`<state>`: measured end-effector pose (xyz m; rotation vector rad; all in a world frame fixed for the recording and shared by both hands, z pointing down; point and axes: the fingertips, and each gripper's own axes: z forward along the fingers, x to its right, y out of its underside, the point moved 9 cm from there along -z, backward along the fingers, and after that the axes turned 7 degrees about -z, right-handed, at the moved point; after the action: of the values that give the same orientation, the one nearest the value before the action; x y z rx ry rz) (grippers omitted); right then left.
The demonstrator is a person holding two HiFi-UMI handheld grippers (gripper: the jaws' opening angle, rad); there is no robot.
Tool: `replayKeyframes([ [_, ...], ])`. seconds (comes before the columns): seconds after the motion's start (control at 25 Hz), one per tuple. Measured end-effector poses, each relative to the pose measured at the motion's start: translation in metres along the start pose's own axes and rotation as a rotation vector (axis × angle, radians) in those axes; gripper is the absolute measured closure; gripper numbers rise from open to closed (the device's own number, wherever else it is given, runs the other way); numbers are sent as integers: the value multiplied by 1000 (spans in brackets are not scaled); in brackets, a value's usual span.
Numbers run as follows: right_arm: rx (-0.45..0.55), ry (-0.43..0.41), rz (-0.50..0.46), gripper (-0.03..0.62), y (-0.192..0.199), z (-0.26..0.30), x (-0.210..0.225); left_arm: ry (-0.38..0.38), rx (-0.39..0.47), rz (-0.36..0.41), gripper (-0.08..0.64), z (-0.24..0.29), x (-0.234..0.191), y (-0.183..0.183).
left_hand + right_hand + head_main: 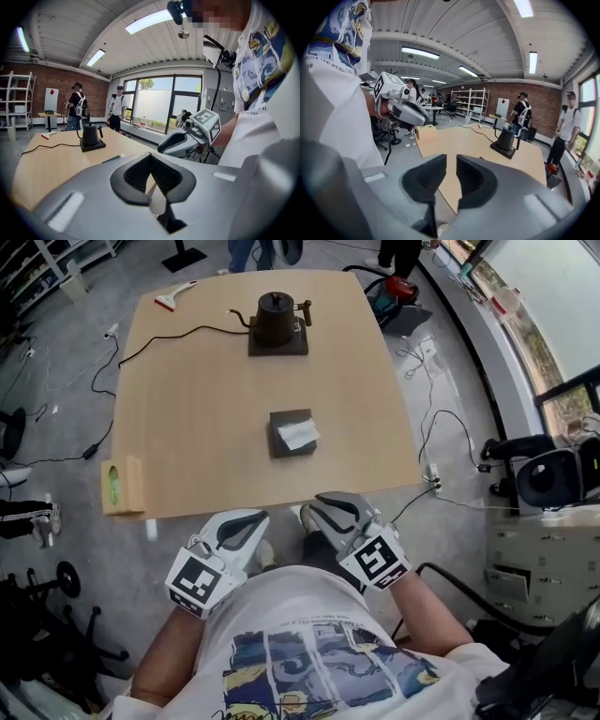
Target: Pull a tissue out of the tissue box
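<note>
Left gripper [150, 156]: jaws pressed together at the tips, nothing between them, touching nothing. Right gripper [451, 164]: jaws slightly spread, with a narrow slit between the pads and only table edge and floor behind it. It pinches nothing and touches nothing.

In the head view both grippers are held close to the person's body at the near edge of the table [187, 409], side by side and apart from each other, pointing toward the tabletop.

The tissue box [286, 418], dark, sits around the middle of the table, well apart from both grippers. A white tissue [299, 435] sticks out of its top.

A kettle [275, 317] on a dark base is at the far side. A wooden box [123, 486] is at the table's left near corner.
</note>
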<state>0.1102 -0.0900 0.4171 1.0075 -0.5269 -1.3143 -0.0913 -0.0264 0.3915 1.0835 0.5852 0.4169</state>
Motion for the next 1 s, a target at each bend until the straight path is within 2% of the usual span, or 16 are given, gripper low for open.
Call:
replayKeyframes([
  [0.24,-54,-64,-143,498,11,28,55,-80,21,-19,554,28,-11,-19],
  [0.44,-94,-142,-329,459,23,58,88,-178,38,-65,554,44,-19,-31],
  [0.84,-117,-339,-630,382,48,115,120,-377,70,-143,554,54,-21,-32],
  [1.0,-138,-406,-718,356,59,135,123,-448,70,-175,554,53,-18,-30],
])
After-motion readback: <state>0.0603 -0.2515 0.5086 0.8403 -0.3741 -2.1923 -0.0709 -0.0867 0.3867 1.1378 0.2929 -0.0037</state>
